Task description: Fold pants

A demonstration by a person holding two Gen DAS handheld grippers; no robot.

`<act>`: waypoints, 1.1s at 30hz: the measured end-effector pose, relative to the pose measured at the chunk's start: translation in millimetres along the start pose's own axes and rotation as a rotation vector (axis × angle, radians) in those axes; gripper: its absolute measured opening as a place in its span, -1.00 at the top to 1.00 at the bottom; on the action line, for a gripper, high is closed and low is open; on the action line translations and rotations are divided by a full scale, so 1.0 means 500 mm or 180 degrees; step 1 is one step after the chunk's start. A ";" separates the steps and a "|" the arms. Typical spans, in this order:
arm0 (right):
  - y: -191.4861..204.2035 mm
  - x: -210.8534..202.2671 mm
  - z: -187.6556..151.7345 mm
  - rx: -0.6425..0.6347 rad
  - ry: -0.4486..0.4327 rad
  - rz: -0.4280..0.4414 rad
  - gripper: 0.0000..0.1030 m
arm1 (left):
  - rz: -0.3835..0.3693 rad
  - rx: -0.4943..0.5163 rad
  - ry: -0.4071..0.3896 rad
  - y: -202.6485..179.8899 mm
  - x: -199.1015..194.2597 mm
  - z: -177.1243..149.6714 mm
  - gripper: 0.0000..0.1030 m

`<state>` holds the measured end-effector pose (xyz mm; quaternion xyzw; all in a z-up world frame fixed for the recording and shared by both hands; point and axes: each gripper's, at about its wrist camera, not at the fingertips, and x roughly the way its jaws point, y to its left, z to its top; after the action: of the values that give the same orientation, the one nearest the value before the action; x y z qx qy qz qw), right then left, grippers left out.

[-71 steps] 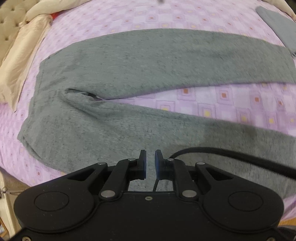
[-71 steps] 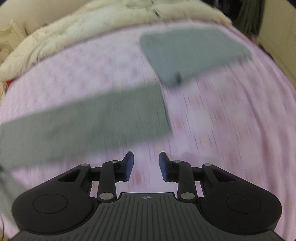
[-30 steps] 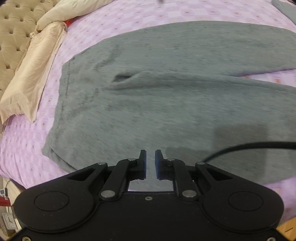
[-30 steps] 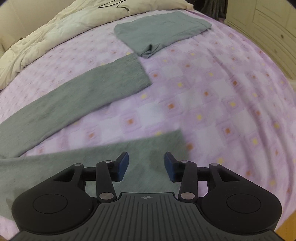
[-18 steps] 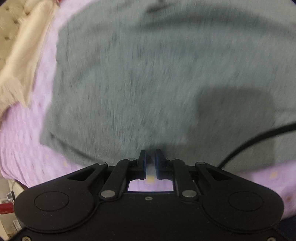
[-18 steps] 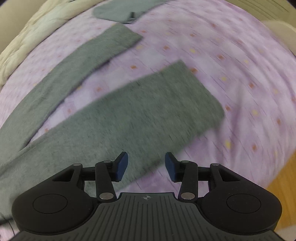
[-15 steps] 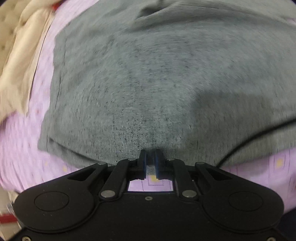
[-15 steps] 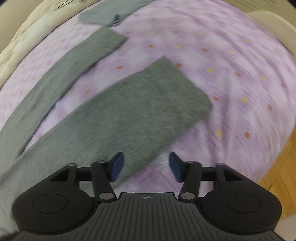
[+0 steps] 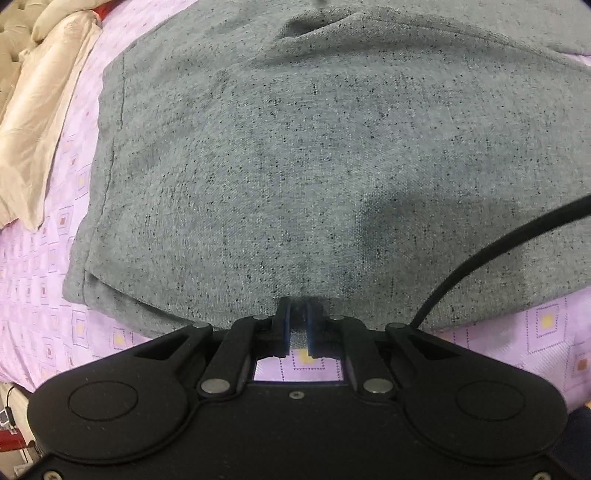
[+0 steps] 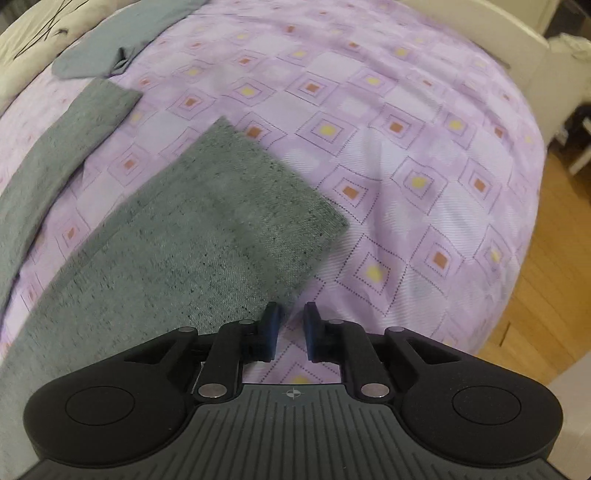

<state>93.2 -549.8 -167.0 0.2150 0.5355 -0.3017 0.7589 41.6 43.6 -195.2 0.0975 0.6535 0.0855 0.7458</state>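
Note:
Grey speckled pants (image 9: 295,155) lie flat on the purple patterned bedspread (image 9: 55,288). The left wrist view shows the waist and hip part. My left gripper (image 9: 298,310) is at the near edge of the pants, its jaws nearly closed with the fabric edge between the tips. The right wrist view shows the near leg (image 10: 177,243) with its cuff end toward the right, and the far leg (image 10: 62,147) behind it. My right gripper (image 10: 291,314) sits just off the near corner of the near leg's cuff, jaws narrowly apart over the bedspread, holding nothing.
A beige pillow (image 9: 33,122) lies left of the waist. A folded grey garment (image 10: 122,40) and a cream duvet (image 10: 22,33) lie at the far side. The bed's edge drops to a wooden floor (image 10: 546,280) on the right. A black cable (image 9: 498,251) crosses the pants.
Both grippers have dropped closer to the bed. The left has reached the pants' near edge. The right has narrowed its jaws and moved to the near leg's cuff corner.

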 end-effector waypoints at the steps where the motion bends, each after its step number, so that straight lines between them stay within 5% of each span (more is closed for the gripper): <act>1: 0.011 -0.018 0.000 -0.0102 -0.0086 -0.0023 0.72 | -0.0033 -0.0047 0.0002 0.008 -0.008 0.004 0.63; 4: 0.049 -0.094 -0.002 -0.0475 -0.0434 0.0135 0.67 | -0.0104 -0.0241 -0.0097 0.043 -0.039 0.023 0.62; 11: 0.199 -0.262 0.003 -0.1739 -0.1659 0.0654 -0.05 | -0.0079 -0.0288 -0.0695 0.052 -0.147 0.126 0.60; 14: 0.292 -0.231 0.053 -0.2051 -0.1201 0.0571 -0.14 | -0.0166 -0.0425 -0.0840 0.043 -0.177 0.184 0.60; 16: 0.342 -0.191 0.087 -0.2229 -0.0880 0.0793 0.30 | -0.0198 -0.0502 -0.0867 0.026 -0.193 0.221 0.58; 22: 0.474 -0.111 0.171 -0.2987 -0.0758 0.1361 0.31 | -0.0224 -0.0722 -0.0773 -0.027 -0.195 0.288 0.56; 33: 0.658 0.025 0.238 -0.4382 -0.0394 0.1528 0.27 | -0.0142 -0.0958 -0.0419 -0.069 -0.171 0.326 0.55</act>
<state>404.1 -391.5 -137.9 -0.2167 0.4982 0.2662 0.7962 191.8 -17.0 -101.5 -0.0245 0.5850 0.1593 0.7949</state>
